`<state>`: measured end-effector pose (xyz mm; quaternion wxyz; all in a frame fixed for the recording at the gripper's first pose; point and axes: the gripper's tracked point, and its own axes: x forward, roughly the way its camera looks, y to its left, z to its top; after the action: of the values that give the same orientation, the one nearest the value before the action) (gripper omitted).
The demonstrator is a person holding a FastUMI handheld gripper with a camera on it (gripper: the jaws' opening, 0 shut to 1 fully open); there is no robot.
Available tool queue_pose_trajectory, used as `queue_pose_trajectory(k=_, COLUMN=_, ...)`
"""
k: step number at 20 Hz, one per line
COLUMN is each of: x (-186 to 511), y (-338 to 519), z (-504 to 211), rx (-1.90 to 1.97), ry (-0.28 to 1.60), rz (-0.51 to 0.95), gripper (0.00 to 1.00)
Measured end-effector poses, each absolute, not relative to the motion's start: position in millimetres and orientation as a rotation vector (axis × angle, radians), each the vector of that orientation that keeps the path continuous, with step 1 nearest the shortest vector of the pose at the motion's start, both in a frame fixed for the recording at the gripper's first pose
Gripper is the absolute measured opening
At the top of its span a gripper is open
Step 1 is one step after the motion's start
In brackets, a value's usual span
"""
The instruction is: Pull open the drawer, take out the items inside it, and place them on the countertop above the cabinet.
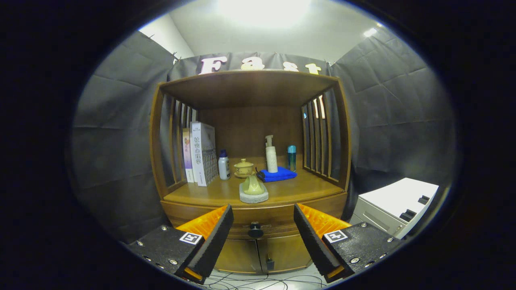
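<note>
Still closed, drawer (254,219) sits under the bench (298,189); its knob (255,230) lies between and beyond the tongs (263,219), spread wide, empty. Advance straight, centre knob, pinch, then pull level.

Looked like a staged home corner inside a recording booth, not a real room. Dark cloth walls (117,133) hung around a wooden cabinet (250,189). Its countertop (294,189) held household stuff: books (201,153), bottles (224,164), a lidded cup (243,168), a blue cloth (278,174). Loose cables (258,282) ran on the floor and a white unit (395,205) stood beside.
</note>
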<state>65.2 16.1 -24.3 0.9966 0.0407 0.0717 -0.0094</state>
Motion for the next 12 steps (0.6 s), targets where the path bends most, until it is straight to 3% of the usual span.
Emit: queue_pose_trajectory(k=12, x=15.7, y=33.1, z=14.6, rx=0.030, ry=0.095, rz=0.021, gripper=0.94)
